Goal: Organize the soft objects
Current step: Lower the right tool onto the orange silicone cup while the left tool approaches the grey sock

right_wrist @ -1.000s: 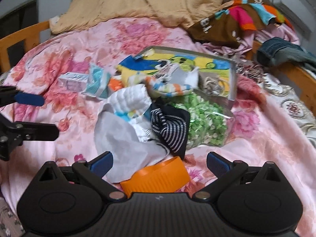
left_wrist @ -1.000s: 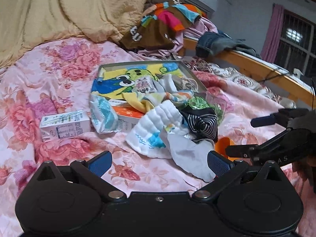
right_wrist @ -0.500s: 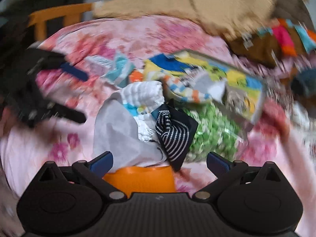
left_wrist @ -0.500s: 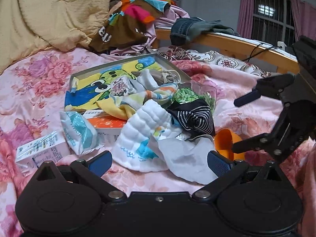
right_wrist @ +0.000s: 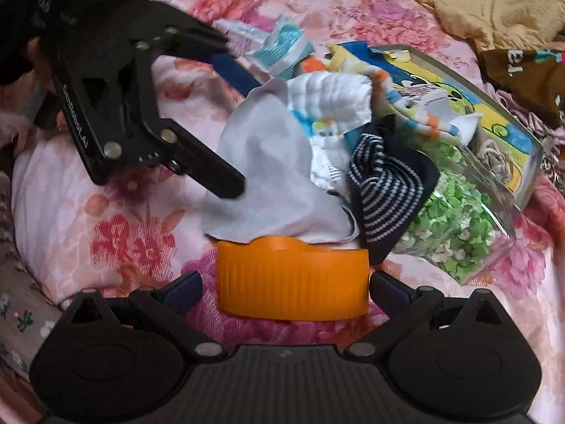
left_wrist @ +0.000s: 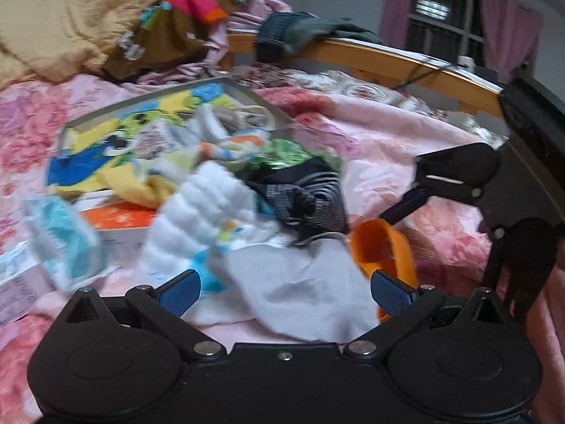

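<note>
Setting: a bed under a pink floral cover, with a heap of soft things in the middle.
Left gripper: jaws spread wide, holding nothing; they frame the near edge of a pale grey cloth. In the right wrist view its lower finger lies against that cloth's left side.
Right gripper: jaws spread, set to either side of an orange ribbed lid without visibly gripping it.
Pile: the grey cloth lies at the front, its lower edge touching the lid; a white quilted cloth with blue and orange print sits behind it; a navy-and-white striped garment is just to the right.
Beside the pile: a clear container of green pieces lies tipped, partly under the striped garment.
Behind: a shallow cartoon-printed box holds more fabric.
Left edge: a teal-and-white packet and a carton, blurred.
Far end: a tan quilt and heaped clothes.
</note>
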The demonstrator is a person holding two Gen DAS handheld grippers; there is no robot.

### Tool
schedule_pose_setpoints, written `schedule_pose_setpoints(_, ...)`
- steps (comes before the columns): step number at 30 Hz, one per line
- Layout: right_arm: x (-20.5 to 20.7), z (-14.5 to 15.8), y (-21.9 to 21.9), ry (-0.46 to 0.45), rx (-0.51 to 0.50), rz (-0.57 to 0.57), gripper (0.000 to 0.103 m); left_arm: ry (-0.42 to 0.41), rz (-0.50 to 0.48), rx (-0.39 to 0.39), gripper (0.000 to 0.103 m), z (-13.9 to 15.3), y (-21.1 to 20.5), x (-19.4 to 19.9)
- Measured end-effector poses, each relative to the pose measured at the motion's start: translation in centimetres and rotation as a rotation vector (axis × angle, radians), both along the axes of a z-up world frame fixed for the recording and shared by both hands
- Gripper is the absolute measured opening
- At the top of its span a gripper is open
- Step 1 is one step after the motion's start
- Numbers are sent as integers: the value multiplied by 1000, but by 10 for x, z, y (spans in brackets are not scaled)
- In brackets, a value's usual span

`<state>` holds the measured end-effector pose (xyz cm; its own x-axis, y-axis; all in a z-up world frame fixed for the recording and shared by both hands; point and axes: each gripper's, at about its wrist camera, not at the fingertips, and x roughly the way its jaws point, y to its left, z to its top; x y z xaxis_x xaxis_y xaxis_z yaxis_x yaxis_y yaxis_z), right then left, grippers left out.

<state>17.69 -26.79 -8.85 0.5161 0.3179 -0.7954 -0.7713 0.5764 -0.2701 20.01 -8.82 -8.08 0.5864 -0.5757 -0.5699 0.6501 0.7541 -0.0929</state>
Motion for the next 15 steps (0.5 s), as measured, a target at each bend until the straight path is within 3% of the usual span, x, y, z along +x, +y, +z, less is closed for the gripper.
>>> schedule_pose_setpoints(4,4,-2,-1,0,11,-15,102,-19,-51,17,102,-5,-12,5)
schedule_pose_setpoints(10,11,-4,2,5,11,-27,102,-33,-31,36,102,-12,-15,9)
schedule_pose_setpoints(15,15,-2,0,-13,30,-40,98,-142,-22,55,102,-5,-12,0)
